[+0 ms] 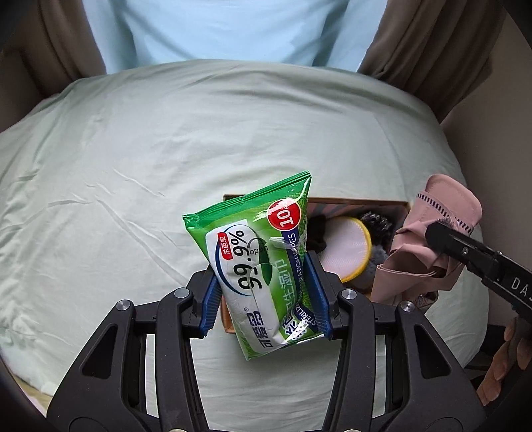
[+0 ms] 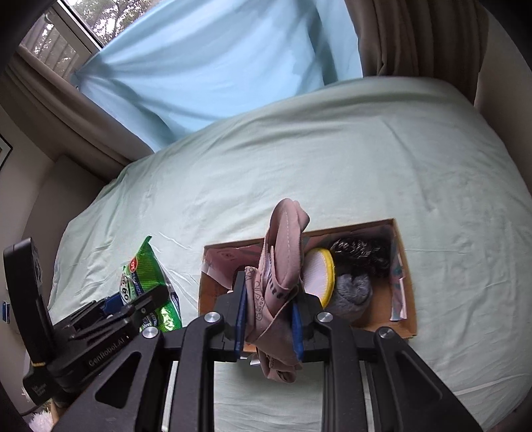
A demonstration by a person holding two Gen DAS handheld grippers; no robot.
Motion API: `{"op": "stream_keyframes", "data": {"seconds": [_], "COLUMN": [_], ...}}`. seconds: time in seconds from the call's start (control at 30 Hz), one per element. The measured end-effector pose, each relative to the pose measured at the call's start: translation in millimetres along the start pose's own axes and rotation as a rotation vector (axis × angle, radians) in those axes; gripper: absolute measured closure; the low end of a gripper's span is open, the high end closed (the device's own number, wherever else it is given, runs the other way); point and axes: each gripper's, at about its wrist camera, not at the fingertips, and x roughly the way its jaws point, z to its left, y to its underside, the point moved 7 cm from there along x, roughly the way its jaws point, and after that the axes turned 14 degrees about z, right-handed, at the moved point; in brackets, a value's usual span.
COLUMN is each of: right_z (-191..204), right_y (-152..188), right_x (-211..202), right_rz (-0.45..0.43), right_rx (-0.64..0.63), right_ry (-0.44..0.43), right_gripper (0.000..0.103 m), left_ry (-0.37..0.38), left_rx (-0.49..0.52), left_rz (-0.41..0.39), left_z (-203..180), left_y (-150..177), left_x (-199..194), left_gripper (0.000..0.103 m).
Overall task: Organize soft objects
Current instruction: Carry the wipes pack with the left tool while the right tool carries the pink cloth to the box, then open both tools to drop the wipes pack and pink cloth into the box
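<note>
My left gripper [image 1: 266,292] is shut on a green pack of wet wipes [image 1: 262,266], held above the left end of an open cardboard box [image 1: 395,202]. The pack also shows in the right wrist view [image 2: 146,279]. My right gripper [image 2: 269,319] is shut on a bunched pink cloth [image 2: 282,266], held over the box's [image 2: 404,259] near edge. In the left wrist view the cloth [image 1: 429,259] hangs from the right gripper [image 1: 442,246] at the box's right end. The box holds a round yellow-rimmed white pad [image 2: 319,272], a grey fluffy item [image 2: 352,292] and a dark speckled fuzzy item [image 2: 359,252].
The box sits on a bed with a pale green sheet [image 1: 166,149]. Light blue cloth [image 2: 212,66] and brown curtains [image 2: 415,36] hang behind the bed. A window [image 2: 66,30] shows at upper left. The bed's right edge drops beside a beige wall [image 1: 498,133].
</note>
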Motion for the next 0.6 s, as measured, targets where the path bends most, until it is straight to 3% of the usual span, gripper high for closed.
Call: {"op": "stream_keyframes", "data": {"seconds": [0.4,0.6], "right_z": [-0.5,-8.6], "right_y": [-19.5,-25.5], "right_x": [83.3,113.3], "right_rz": [0.140,0.213], "right_rx": [-0.002,0.027], "right_ry": [-0.027,-0.060], "right_gripper": [0.082,0.082], "left_ry": [-0.038,-0.050], "left_rx": [0.048,0.085], "left_rz": [0.130,0.153], "left_z": [-5.9,-18.4], "left_y": [-15.7,-24.6], "left_x": [89.3,112.4], "left_gripper": [0.060,0.060]}}
